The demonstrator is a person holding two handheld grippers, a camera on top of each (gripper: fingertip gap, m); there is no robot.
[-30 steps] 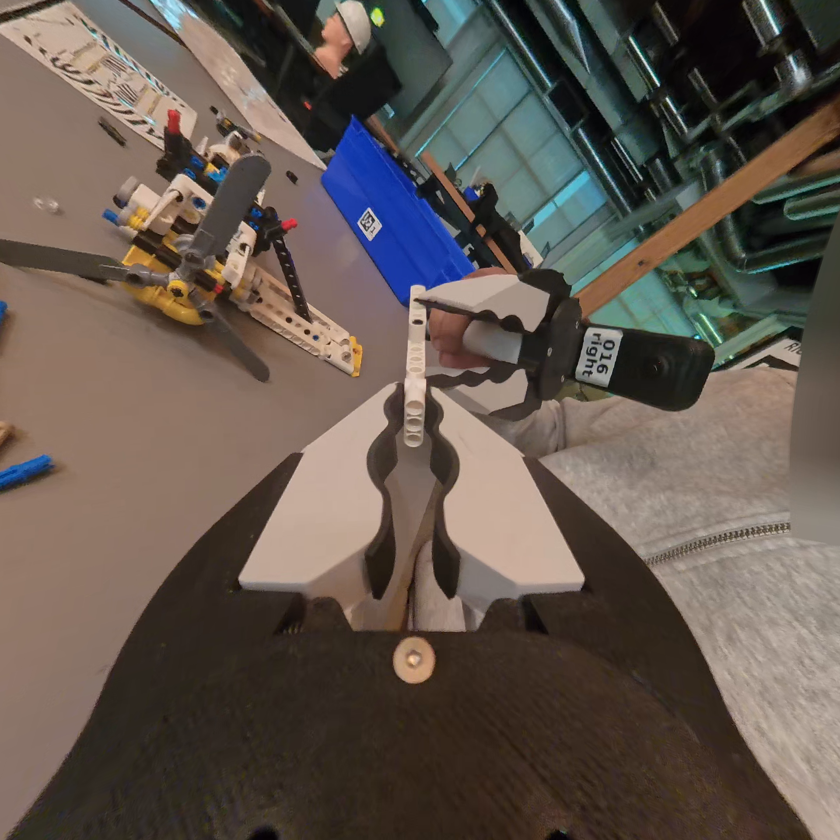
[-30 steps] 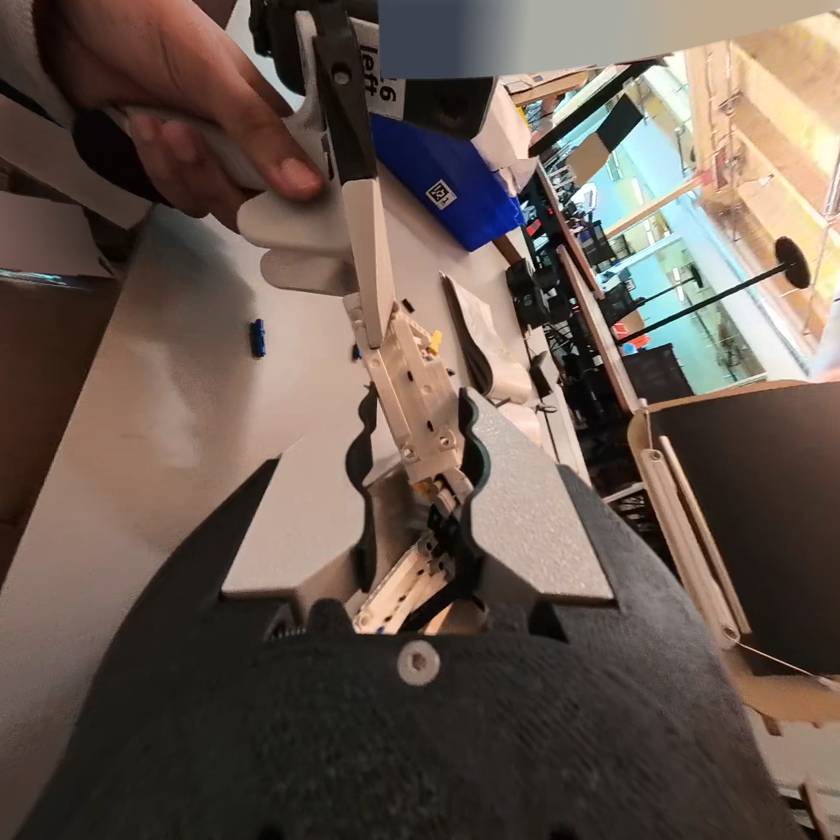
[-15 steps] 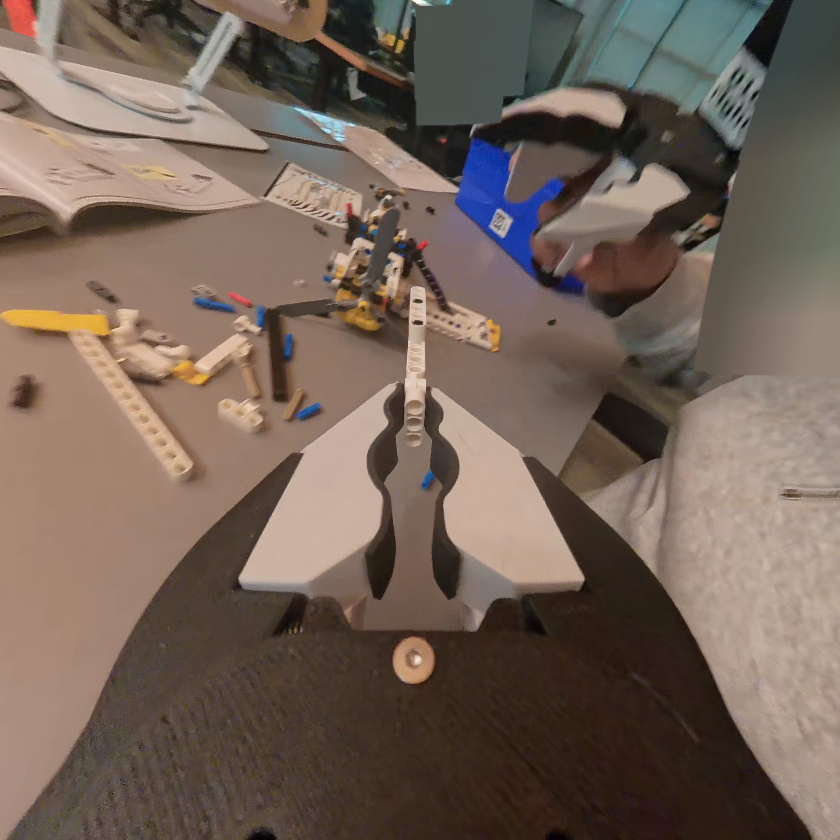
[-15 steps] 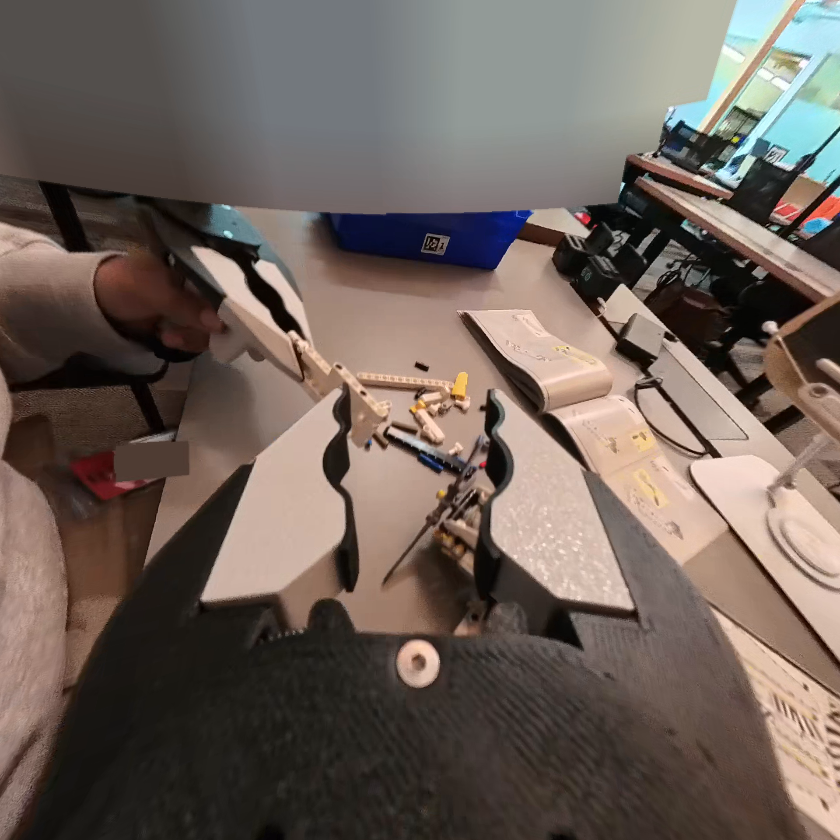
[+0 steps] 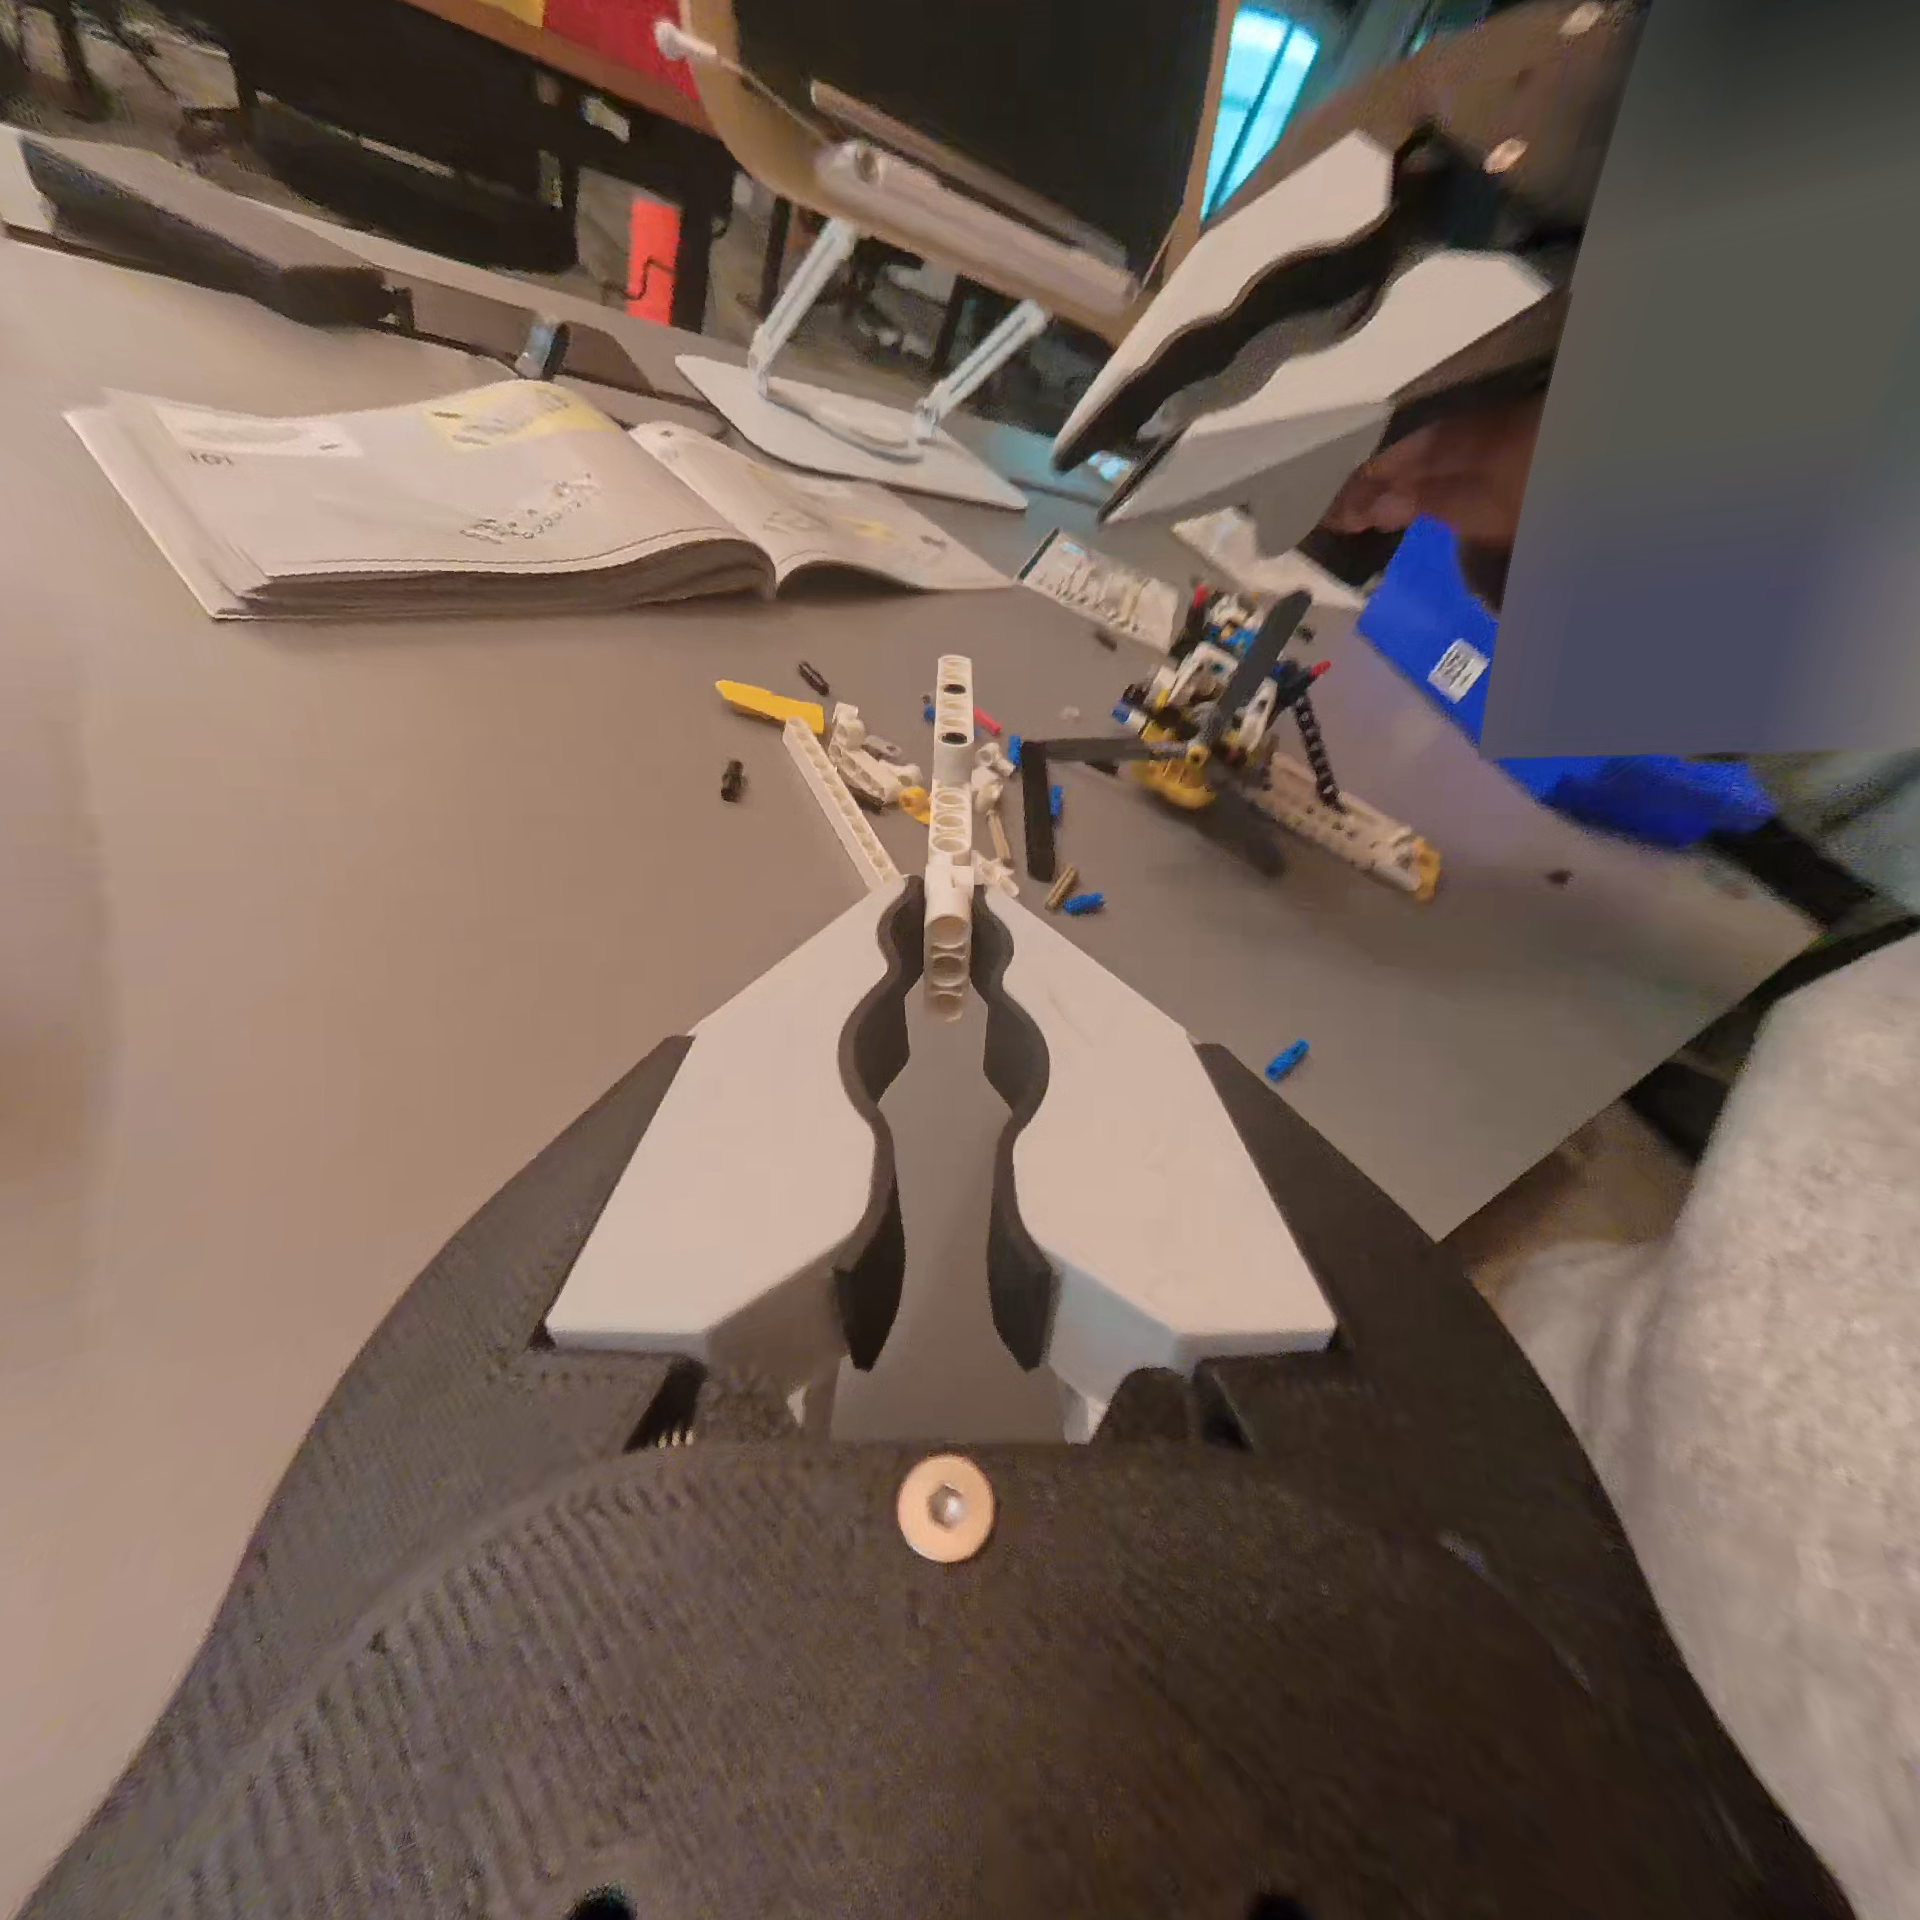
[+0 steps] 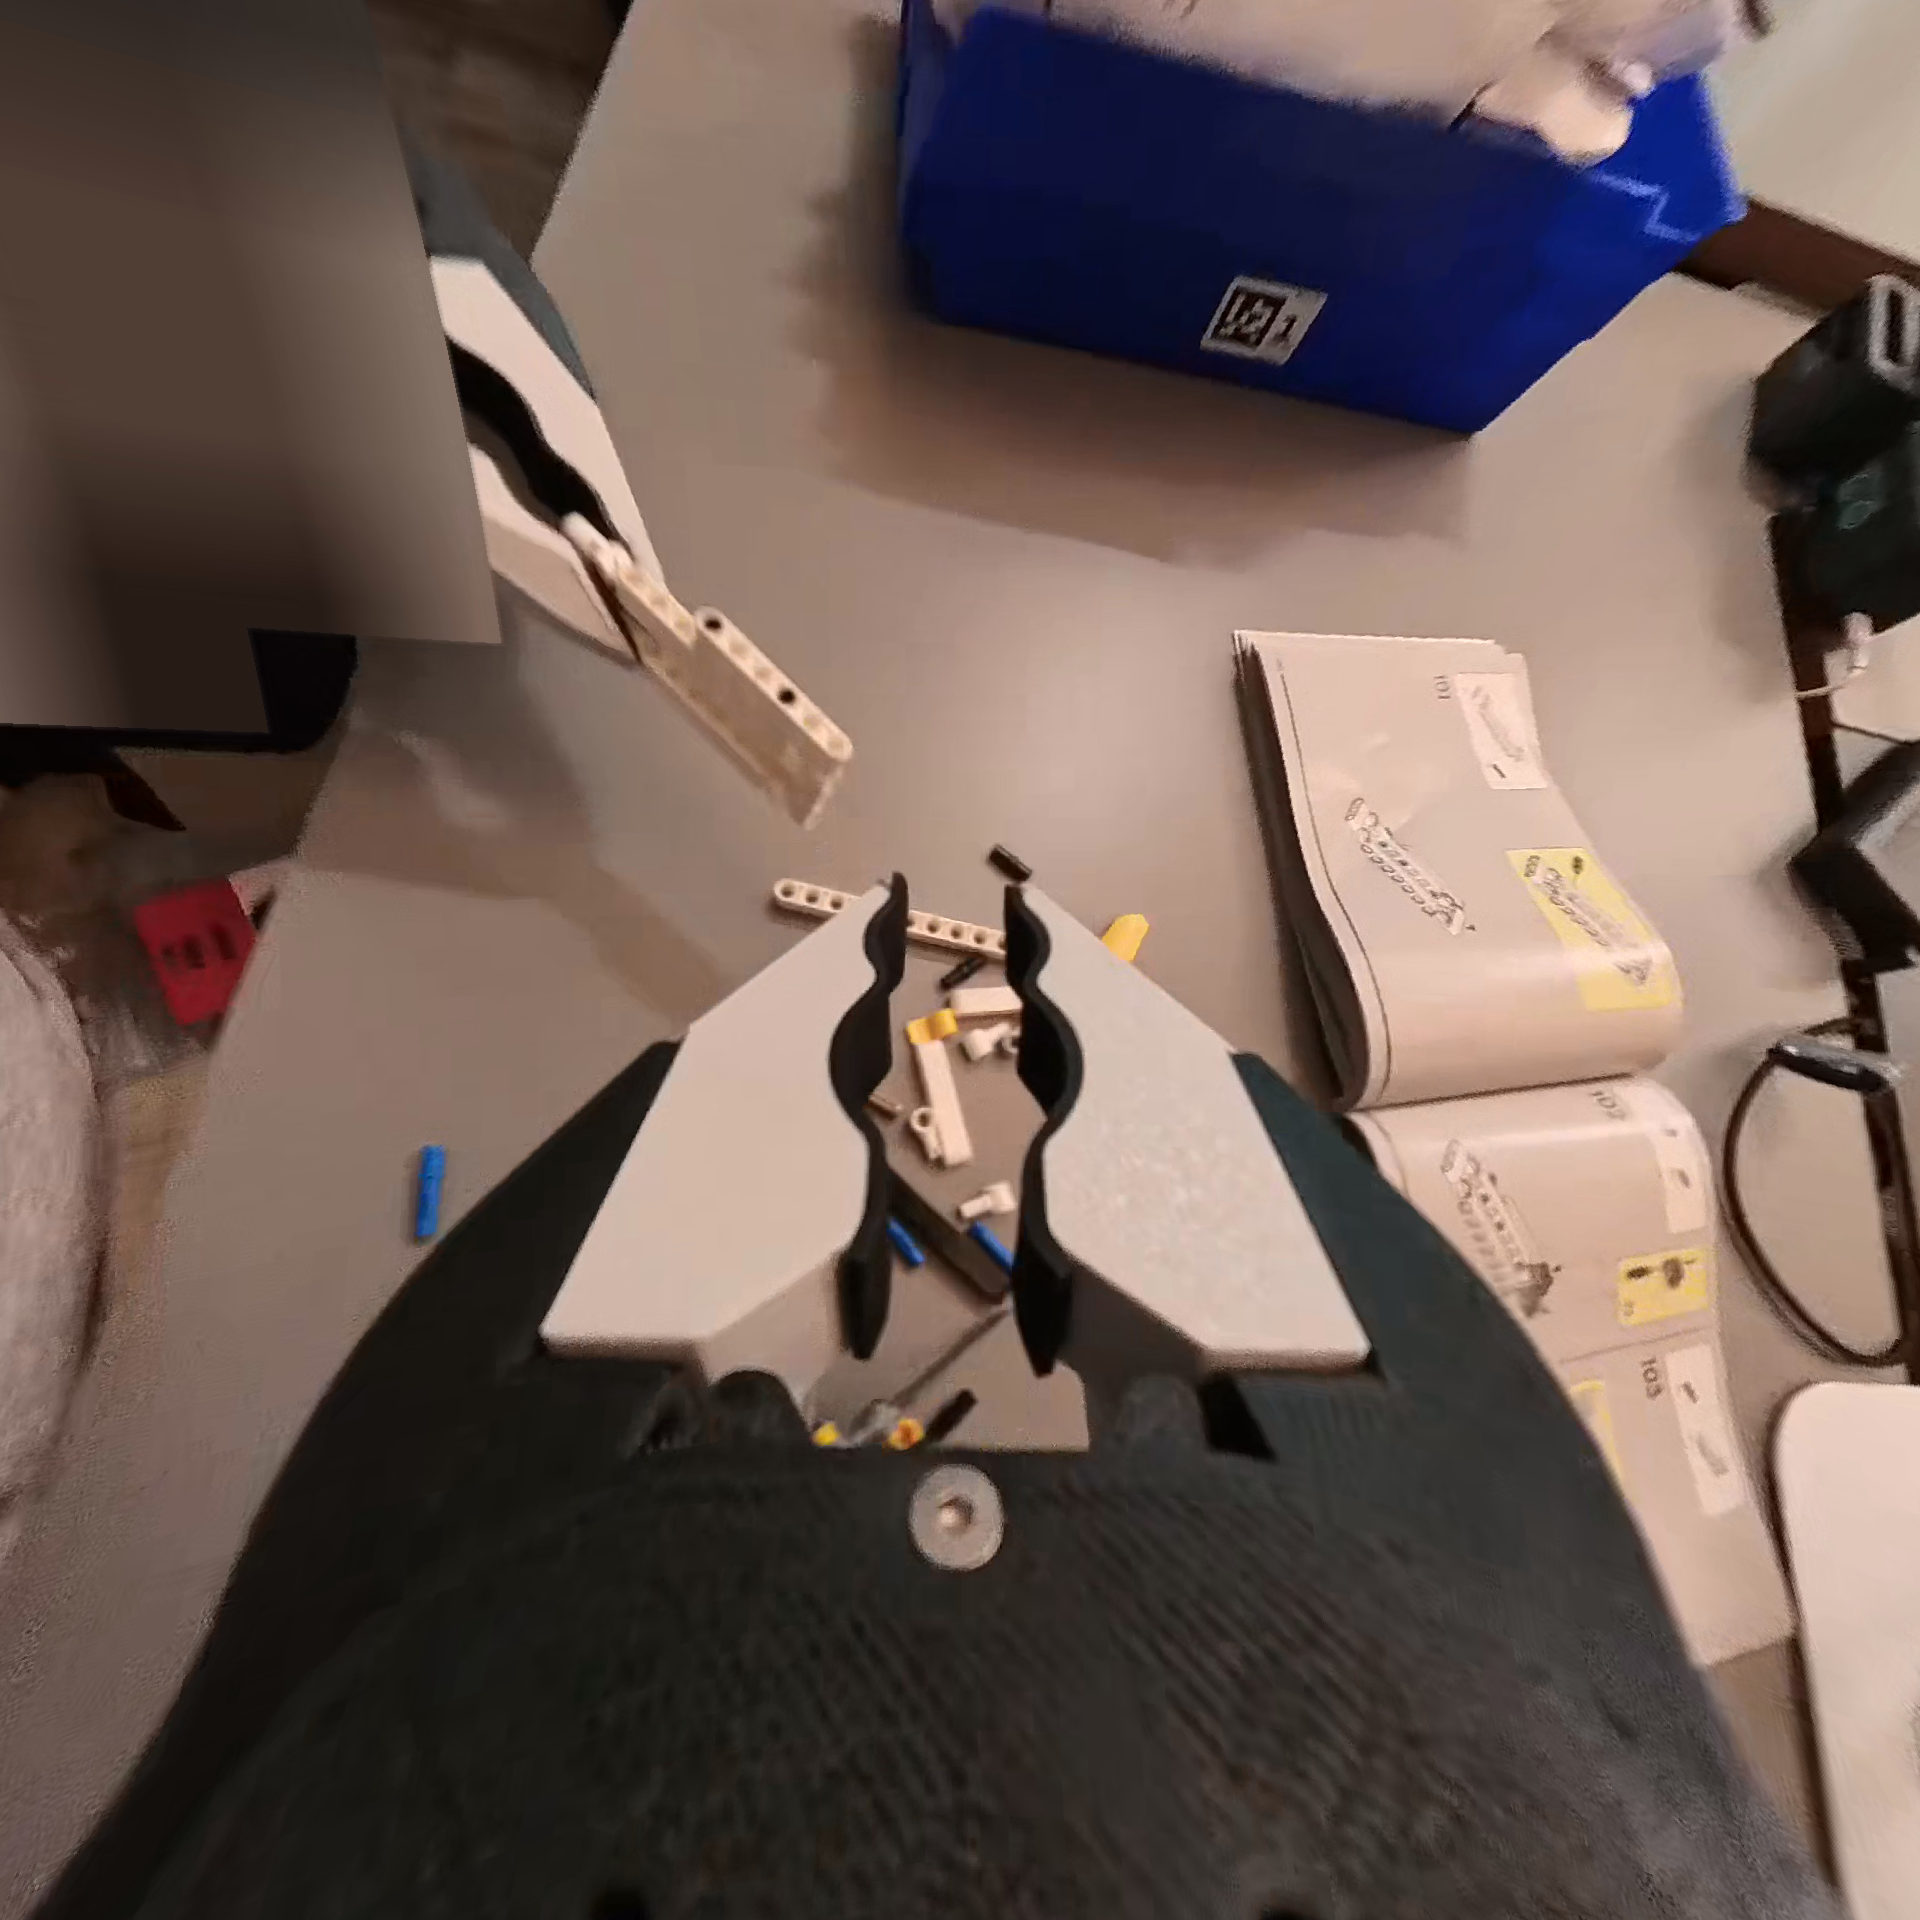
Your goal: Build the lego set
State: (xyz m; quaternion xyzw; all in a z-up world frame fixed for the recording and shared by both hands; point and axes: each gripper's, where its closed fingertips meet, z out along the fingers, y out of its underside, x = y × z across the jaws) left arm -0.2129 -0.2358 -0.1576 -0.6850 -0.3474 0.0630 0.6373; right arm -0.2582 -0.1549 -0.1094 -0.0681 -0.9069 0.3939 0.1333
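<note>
My left gripper is shut on one end of a white beam assembly, which sticks out forward above the grey table. In the right wrist view the left gripper is at upper left with the white beam assembly in it. My right gripper is open and empty, pointing down over a pile of loose parts. It also shows in the left wrist view at upper right, raised. The partly built helicopter model stands on the table to the right of the pile.
A long white beam and a yellow piece lie by the right fingertips. A blue pin lies alone at left. An open instruction booklet lies to the right, a blue bin at the far edge. Cables lie at far right. About 11 cm separates my left fingertips from my right. The blue pin is about equally far from each gripper, around 15 cm. The left camera catches it too, in the left wrist view.
The right gripper let go of the white beam assembly, opened, and swung over the loose parts. The left gripper kept the assembly and turned from the person toward the table.
</note>
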